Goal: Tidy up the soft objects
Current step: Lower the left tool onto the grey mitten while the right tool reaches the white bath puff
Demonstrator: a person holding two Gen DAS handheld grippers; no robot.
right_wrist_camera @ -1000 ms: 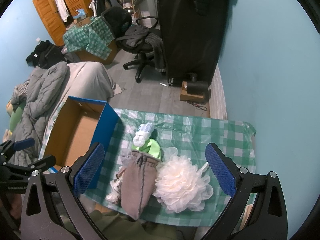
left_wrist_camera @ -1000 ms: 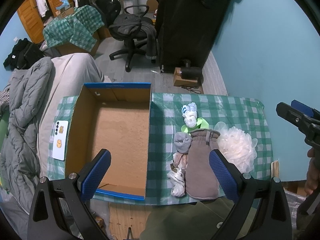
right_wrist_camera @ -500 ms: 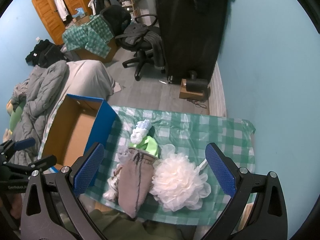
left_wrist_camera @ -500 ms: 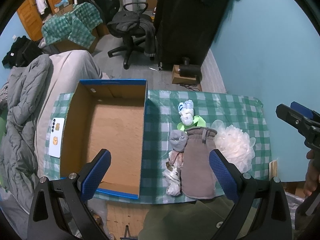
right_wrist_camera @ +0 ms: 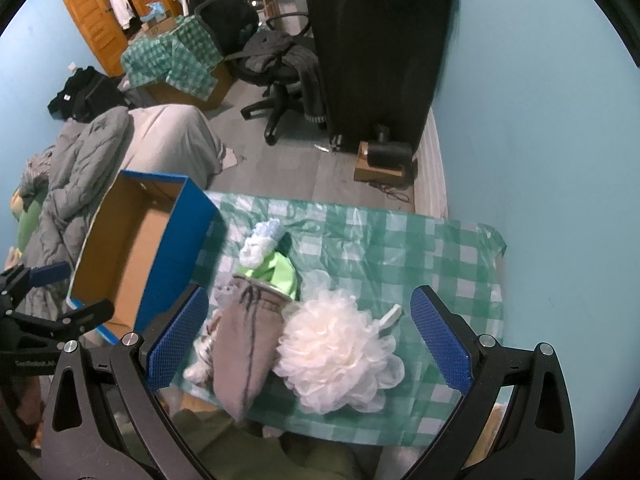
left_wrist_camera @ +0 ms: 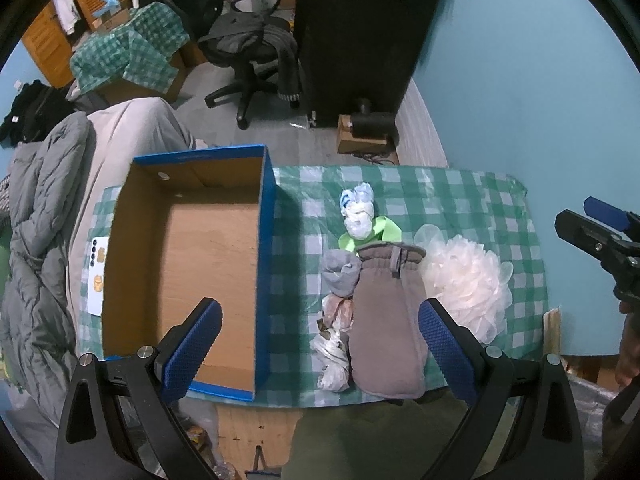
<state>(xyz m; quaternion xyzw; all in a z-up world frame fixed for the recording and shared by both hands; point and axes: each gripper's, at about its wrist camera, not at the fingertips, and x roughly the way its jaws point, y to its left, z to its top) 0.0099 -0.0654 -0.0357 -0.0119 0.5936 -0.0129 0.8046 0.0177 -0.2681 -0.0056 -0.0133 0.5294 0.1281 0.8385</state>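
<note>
A grey-brown mitten lies on the checked tablecloth beside a white mesh bath pouf. Behind them sit a green cloth, a blue-white sock bundle, a grey sock and crumpled white bags. An open blue cardboard box stands to their left, with nothing in it. My left gripper hovers open above the box edge and the mitten. My right gripper is open above the pouf.
A white phone lies left of the box. A grey duvet is piled at the left. An office chair and a black wardrobe stand beyond the table. The blue wall bounds the right side.
Both grippers have drifted slightly, so the table sits a little lower and closer in the right view. Nothing on the table has moved and both stay open.
</note>
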